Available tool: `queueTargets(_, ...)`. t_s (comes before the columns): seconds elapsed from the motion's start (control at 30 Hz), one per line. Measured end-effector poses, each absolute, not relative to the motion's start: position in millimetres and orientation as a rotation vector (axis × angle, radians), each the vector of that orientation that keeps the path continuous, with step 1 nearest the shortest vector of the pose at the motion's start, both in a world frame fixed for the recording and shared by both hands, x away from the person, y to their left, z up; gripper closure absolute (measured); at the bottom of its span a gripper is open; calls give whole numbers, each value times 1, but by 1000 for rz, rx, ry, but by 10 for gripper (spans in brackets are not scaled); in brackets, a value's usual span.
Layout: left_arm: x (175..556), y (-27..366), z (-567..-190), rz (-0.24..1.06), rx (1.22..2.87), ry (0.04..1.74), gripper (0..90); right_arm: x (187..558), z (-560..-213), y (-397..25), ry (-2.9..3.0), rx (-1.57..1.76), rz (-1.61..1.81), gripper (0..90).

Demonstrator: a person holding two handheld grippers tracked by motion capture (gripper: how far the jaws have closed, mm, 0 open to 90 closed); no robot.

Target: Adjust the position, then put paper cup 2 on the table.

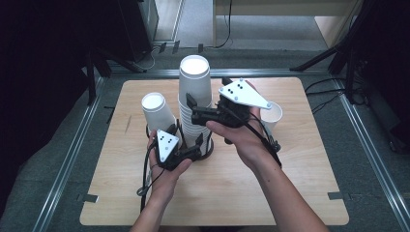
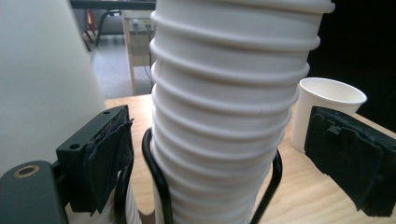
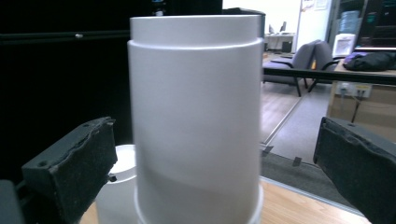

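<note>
Short inverted white paper cup stack (image 1: 157,112) just left of left gripper (image 1: 197,145), on black wire holder (image 2: 156,179).

Left gripper low at base of tall stack of inverted white ribbed paper cups (image 1: 194,94); jaws spread, straddling stack without touching, likely to steady lower cups against holder.

Right gripper (image 1: 191,109) higher, jaws spread either side of top cup (image 3: 196,116), pads clear; seemingly poised to pinch and lift one off.

Single upright white paper cup (image 1: 270,113) behind right gripper on light wooden table (image 1: 300,164), well apart from stack.

wooden table (image 1: 290,183) bearing cup stacks (image 1: 194,92)
</note>
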State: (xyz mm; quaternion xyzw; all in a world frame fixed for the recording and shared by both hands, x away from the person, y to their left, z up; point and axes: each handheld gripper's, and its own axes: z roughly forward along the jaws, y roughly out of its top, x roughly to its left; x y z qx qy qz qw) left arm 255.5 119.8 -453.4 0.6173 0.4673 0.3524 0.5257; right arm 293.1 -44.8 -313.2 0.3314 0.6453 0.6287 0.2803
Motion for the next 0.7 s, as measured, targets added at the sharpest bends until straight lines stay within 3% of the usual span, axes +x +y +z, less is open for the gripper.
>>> queueTargets(0.53, 276, 104, -454, 866, 1409, 1136, 40, 303, -317, -21, 1782, 889, 1668, 4)
queueTargets(0.6, 278, 103, -455, 862, 1408, 1137, 36, 307, -319, -19, 1763, 897, 1648, 49)
queueTargets(0.7, 281, 102, -455, 856, 1406, 1135, 34, 310, -320, -18, 1771, 903, 1642, 50)
